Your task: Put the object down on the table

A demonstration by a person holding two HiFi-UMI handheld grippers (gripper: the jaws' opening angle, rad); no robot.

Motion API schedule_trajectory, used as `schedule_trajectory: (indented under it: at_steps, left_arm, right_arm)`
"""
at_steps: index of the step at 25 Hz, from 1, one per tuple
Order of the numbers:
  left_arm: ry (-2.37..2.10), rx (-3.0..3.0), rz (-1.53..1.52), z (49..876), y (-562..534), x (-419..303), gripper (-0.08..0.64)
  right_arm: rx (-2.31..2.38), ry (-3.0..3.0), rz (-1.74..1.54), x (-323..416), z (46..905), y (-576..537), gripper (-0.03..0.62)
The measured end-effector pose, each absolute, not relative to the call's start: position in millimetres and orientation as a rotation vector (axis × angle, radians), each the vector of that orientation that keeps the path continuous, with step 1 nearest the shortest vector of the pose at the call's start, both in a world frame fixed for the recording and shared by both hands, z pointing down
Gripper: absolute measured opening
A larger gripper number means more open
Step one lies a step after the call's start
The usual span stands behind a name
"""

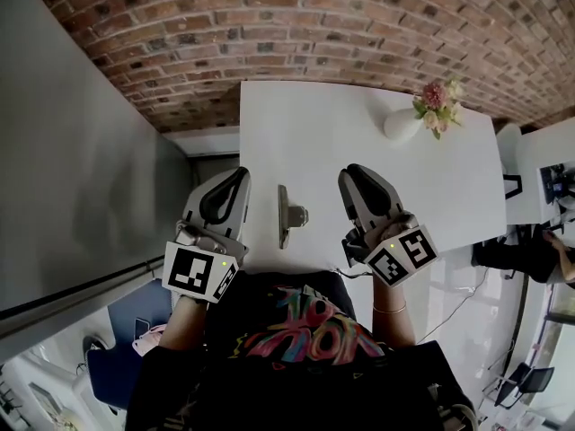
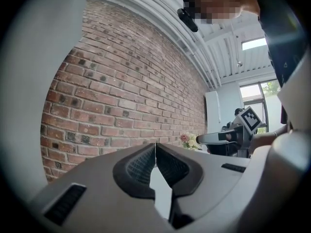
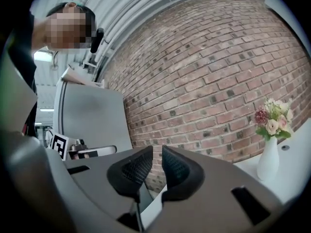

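This is looking like a loft-style office. A white table (image 1: 359, 151) is standing end-on against a bare brick wall (image 1: 296, 25), and a white vase of flowers (image 1: 404, 122) is sitting on the table's far right corner. Left of the table a tall grey partition (image 1: 81, 178) is closing off that side. Right of the table a second white desk (image 1: 539, 146) is carrying a screen (image 1: 554, 182), and a person (image 1: 526, 257) is occupying the space beside it. Above the table, pipes are running under a white ribbed ceiling (image 2: 228, 38), and daylight is coming through a window (image 2: 252, 93).
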State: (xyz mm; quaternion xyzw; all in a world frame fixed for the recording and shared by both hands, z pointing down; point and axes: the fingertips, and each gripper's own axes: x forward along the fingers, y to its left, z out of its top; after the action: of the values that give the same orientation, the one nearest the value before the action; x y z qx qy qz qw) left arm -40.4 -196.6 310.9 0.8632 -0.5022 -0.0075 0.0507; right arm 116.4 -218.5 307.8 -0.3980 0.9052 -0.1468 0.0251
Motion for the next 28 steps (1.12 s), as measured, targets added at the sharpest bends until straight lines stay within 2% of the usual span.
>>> schedule_trajectory:
  at_steps: [5, 9, 15, 28]
  left_arm:
    - [-1.517, 2.639, -0.024, 307.1, -195.6, -47.0, 0.026]
    - [-1.509, 2.664, -0.021, 305.2, -193.5, -49.6, 0.026]
    - [-1.487, 2.684, 0.024, 310.1, -193.3, -45.0, 0.026]
    - [-1.509, 2.691, 0.038, 307.1, -187.1, -44.9, 0.026]
  right_arm:
    - [-1.307, 2.796, -0.393, 124.0, 305.8, -221.9, 0.029]
    - [-1.331, 2.853, -0.343, 120.8, 310.5, -218.9, 0.018]
    - [-1.367, 2.897, -0.261, 117.0, 315.1, -215.1, 0.018]
    - [-1.35, 2.914, -0.293, 114.4, 321.7, -198.1, 0.018]
